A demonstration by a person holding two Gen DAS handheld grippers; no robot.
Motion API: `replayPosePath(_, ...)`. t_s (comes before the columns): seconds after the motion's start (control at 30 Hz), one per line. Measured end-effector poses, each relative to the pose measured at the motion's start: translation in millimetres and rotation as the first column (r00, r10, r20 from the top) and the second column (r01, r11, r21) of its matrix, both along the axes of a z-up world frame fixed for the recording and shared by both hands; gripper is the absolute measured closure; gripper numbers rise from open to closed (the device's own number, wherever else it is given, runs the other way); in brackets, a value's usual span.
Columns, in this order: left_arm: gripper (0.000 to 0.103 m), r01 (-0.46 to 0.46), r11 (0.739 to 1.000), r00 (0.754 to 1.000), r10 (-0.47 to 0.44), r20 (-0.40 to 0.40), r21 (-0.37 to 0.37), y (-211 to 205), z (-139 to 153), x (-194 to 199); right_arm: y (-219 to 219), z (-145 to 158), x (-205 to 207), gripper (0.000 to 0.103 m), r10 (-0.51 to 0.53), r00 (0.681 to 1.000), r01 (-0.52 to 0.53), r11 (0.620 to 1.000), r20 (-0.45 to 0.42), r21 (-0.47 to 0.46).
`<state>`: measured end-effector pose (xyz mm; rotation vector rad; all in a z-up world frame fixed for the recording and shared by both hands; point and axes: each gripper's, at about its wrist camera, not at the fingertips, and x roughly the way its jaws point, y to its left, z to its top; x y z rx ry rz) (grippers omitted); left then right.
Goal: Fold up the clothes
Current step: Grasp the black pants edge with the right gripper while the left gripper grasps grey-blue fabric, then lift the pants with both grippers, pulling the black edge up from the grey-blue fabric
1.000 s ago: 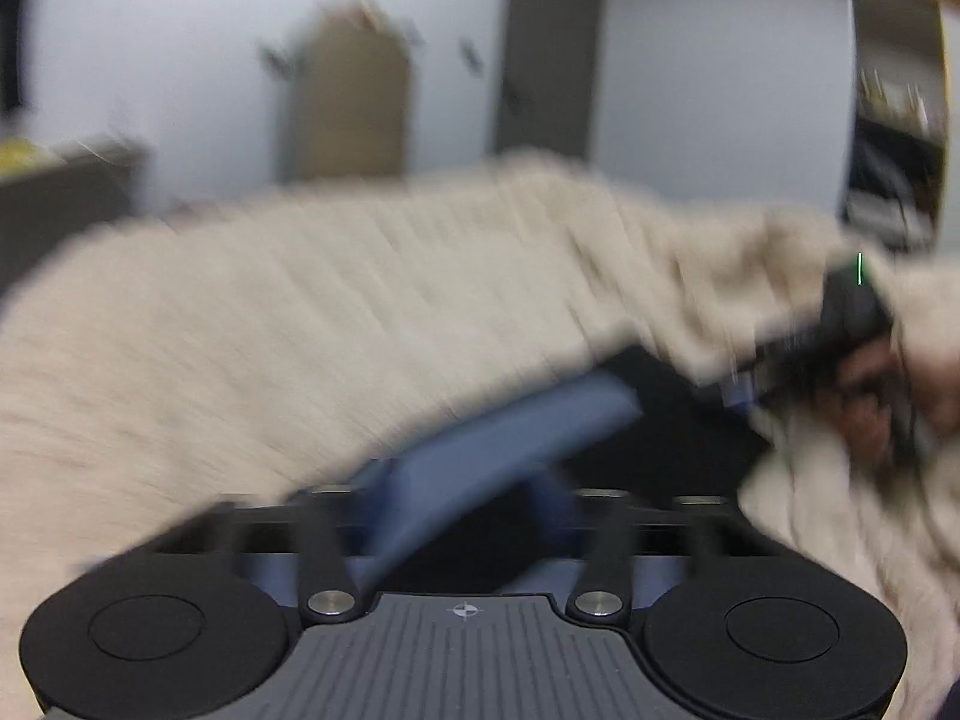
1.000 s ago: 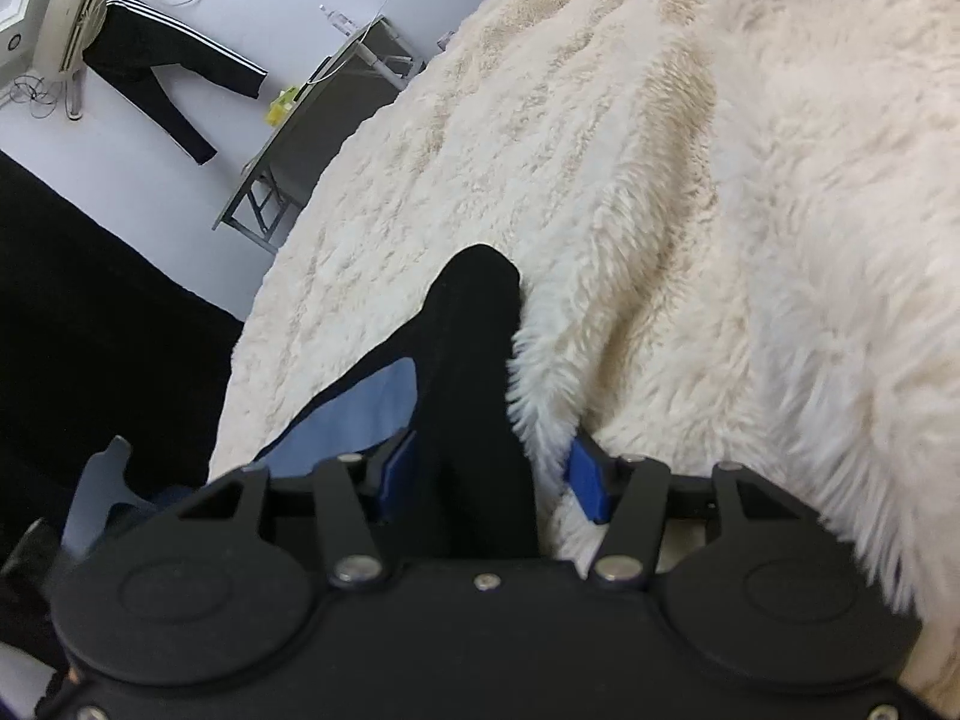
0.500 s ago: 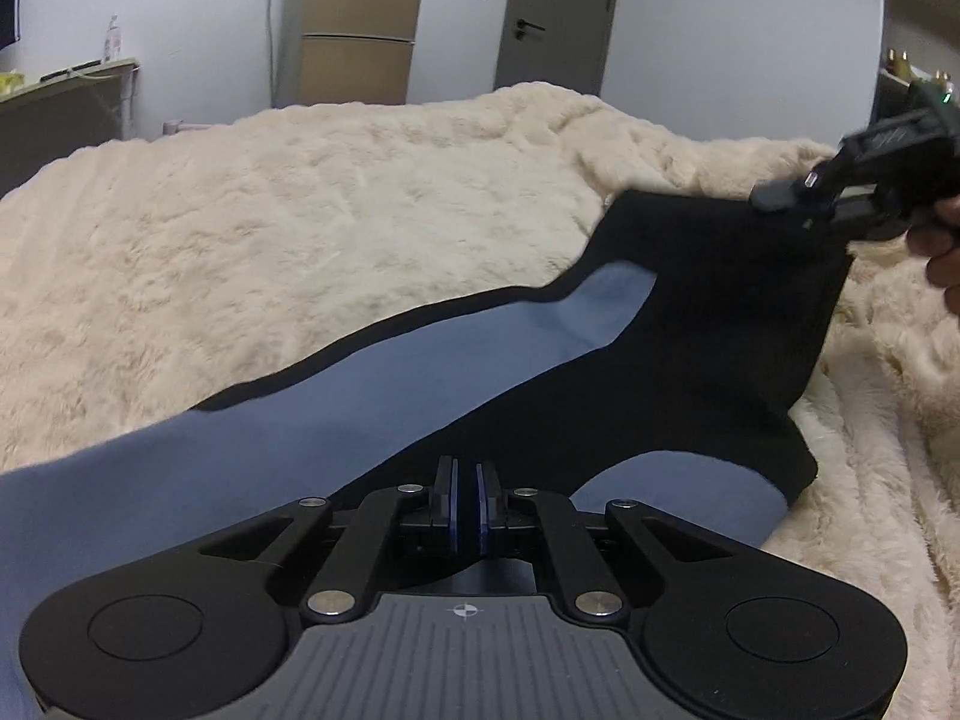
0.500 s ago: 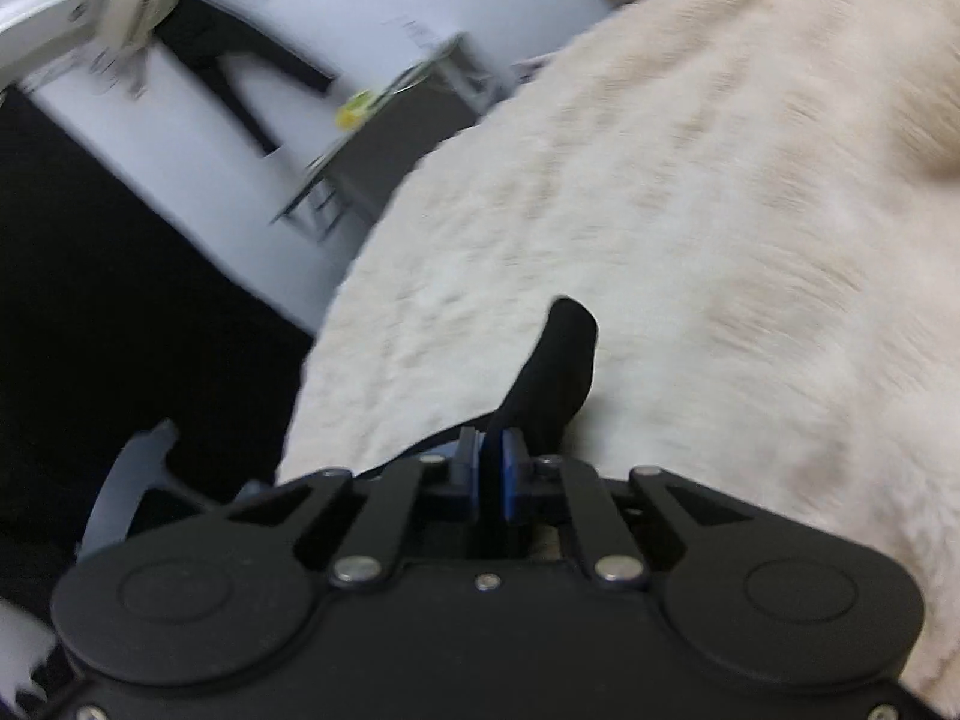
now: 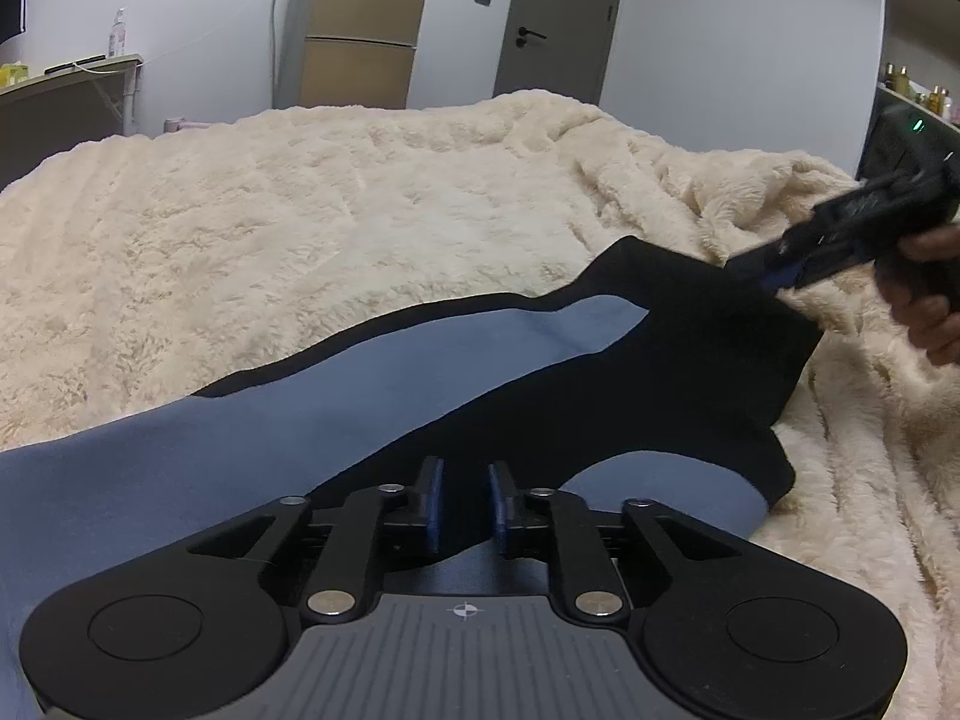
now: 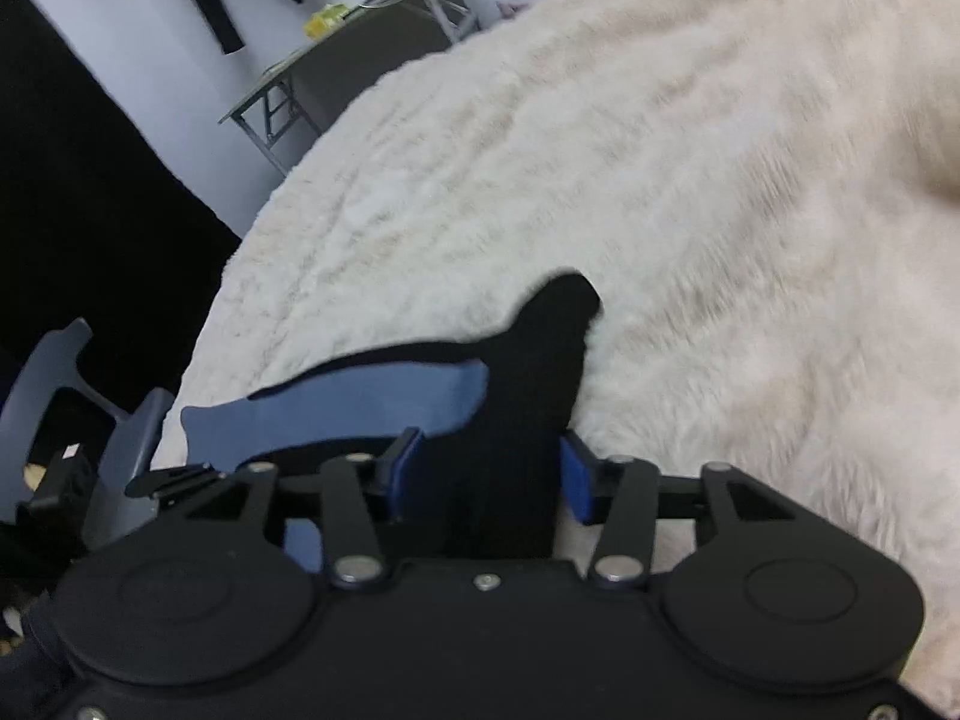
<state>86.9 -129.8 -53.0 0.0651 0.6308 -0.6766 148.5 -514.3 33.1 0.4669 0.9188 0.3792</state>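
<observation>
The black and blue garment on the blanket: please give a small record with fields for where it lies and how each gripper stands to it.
garment: black and blue garment, spread on the cream fleece blanket
left gripper: jaws just opened, small gap, fabric beneath them
right gripper: jaws just opened, black fabric between them, not pressed

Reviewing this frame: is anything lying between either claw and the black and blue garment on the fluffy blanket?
Nothing visible. The garment lies flat on the cream blanket. Its fabric already sits between the parted pads of the left claw and the right claw; both have just been opening.
</observation>
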Motion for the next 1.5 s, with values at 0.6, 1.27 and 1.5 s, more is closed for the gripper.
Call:
replayPosePath(0.6, 0.081, -0.017, 0.999, 0.999, 0.015, -0.049, -0.045, -9, -7, 9, 62, 88, -8, 0.096, 0.093, 0.987, -0.096, 0.995, 0.13, 0.017)
replayPosePath(1.27, 0.094, -0.134, 0.969, 0.984, 0.105, -0.144, -0.207, 34, 1, 19, 100, 127, -3, 0.096, 0.118, 0.977, -0.122, 0.993, 0.177, 0.011)
replayPosePath(1.5, 0.094, -0.143, 0.956, 0.971, 0.085, -0.221, -0.257, 14, -13, 41, 106, 126, -3, 0.096, 0.14, 0.973, -0.151, 0.987, 0.183, 0.053)
